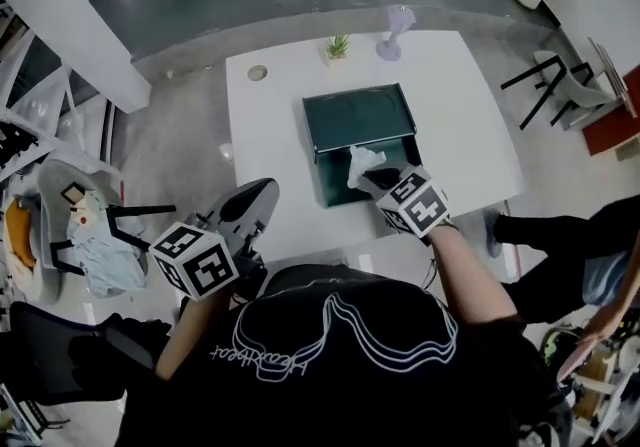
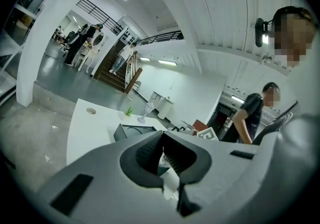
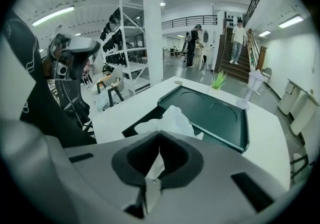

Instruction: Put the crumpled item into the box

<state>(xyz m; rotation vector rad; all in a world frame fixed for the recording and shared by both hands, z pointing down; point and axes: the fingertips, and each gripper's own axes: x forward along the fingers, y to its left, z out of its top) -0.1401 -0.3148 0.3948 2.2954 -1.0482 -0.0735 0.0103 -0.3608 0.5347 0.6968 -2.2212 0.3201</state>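
Currently right gripper (image 1: 372,175) (image 3: 159,135) clenched on crumpled item (image 1: 362,163) (image 3: 167,120), frame centre, over open dark-green box (image 1: 335,185) (image 3: 220,118). Item's lower part hidden between jaws. Left gripper (image 1: 266,187) (image 2: 161,135) closed, empty, lower left.

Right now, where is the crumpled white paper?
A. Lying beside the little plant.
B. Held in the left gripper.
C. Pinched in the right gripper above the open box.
C: the right gripper is shut on the crumpled paper, over the open green box.

The box (image 1: 360,117) sits on the table (image 1: 270,135), plant (image 1: 338,47) behind it.
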